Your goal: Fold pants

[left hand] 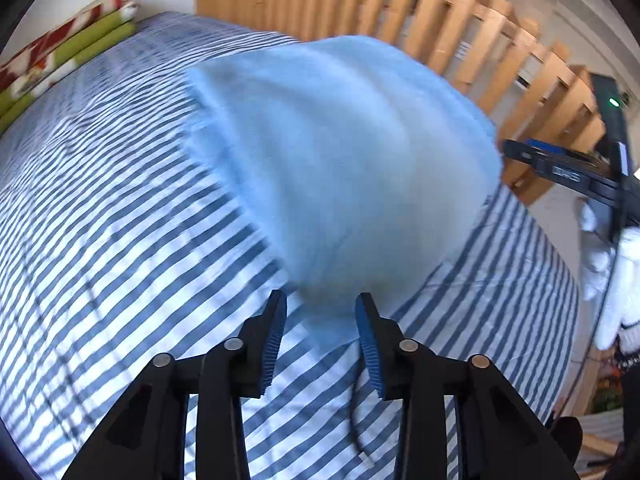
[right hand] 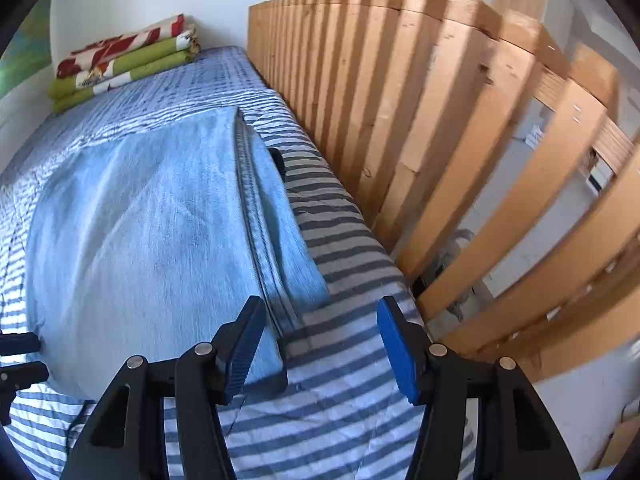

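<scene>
Light-blue jeans (right hand: pixel 152 220) lie on the striped bed (right hand: pixel 344 420), folded lengthwise w/ side seam up — crosswise folds prob. left; left tongs (left hand: pixel 321 340) and right tongs (right hand: pixel 320 348) both released, gripping nothing.

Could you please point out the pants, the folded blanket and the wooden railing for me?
pants (right hand: pixel 152 216): right wrist view, flat denim middle.
folded blanket (right hand: pixel 132 62): right wrist view, green layer.
wooden railing (right hand: pixel 360 80): right wrist view, upright slat.
</scene>
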Tool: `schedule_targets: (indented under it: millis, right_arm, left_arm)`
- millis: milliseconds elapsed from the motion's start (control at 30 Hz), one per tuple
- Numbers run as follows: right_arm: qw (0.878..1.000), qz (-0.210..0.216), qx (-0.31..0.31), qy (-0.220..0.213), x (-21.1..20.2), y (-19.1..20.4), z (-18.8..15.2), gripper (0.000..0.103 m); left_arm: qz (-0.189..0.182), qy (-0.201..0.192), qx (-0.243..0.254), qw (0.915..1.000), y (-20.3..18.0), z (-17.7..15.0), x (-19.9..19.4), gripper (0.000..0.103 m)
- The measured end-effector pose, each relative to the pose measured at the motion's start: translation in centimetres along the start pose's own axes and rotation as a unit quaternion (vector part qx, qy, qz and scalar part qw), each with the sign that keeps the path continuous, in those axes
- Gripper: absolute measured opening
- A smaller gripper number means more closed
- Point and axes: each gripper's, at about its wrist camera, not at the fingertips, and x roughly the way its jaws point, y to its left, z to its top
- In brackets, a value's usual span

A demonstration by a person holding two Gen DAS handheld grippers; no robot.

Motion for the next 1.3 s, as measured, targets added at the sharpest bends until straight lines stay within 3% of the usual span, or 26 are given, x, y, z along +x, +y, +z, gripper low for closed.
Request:
schedule_targets:
  millis: [100, 200, 300, 367, 433, 567, 733, 900, 1300]
  right_arm:
    - [0.999, 0.036, 0.031, -0.005, -3.2, -1.1, -2.2, 0.053]
    - [0.998, 0.042, 0.023, -0.030, -7.7, 0.0, -5.7, 0.055]
    - [0.996, 0.070, 0.026, -0.043, -12.3, 2.0, -8.0, 0.055]
    - [0.995, 0.080, 0.031, -0.047, -15.2, 3.3, -10.5, 0.055]
    - [0.994, 0.088, 0.031, -0.055, -17.9, 4.8, -12.4, 0.057]
    - [0.993, 0.086, 0.024, -0.078, -23.9, 7.3, -16.6, 0.063]
    - [0.993, 0.073, 0.004, -0.093, -28.8, 10.7, -19.2, 0.065]
    - [0.991, 0.057, 0.015, -0.117, -32.7, 11.8, -22.3, 0.071]
    - [0.991, 0.034, 0.015, -0.127, -35.7, 12.9, -27.4, 0.079]
  left_arm:
    - [0.018, -0.017, -0.044, 0.9987, 2.4, -3.4, -3.6, 0.044]
    - [0.027, -0.036, -0.072, 0.9964, 3.2, -6.7, -7.6, 0.059]
    - [0.033, -0.069, -0.068, 0.9947, 2.9, -9.5, -12.0, 0.063]
    - [0.021, -0.090, -0.072, 0.9932, 2.3, -11.2, -15.4, 0.076]
    - [0.018, -0.108, -0.060, 0.9921, 0.9, -13.2, -18.4, 0.082]
    - [0.008, -0.138, -0.042, 0.9895, -1.9, -17.6, -23.9, 0.085]
    - [0.017, -0.172, -0.033, 0.9845, -4.7, -23.5, -29.3, 0.091]
    - [0.046, -0.192, -0.036, 0.9797, -6.5, -28.0, -32.3, 0.096]
    - [0.042, -0.184, -0.051, 0.9807, -9.2, -34.8, -33.5, 0.102]
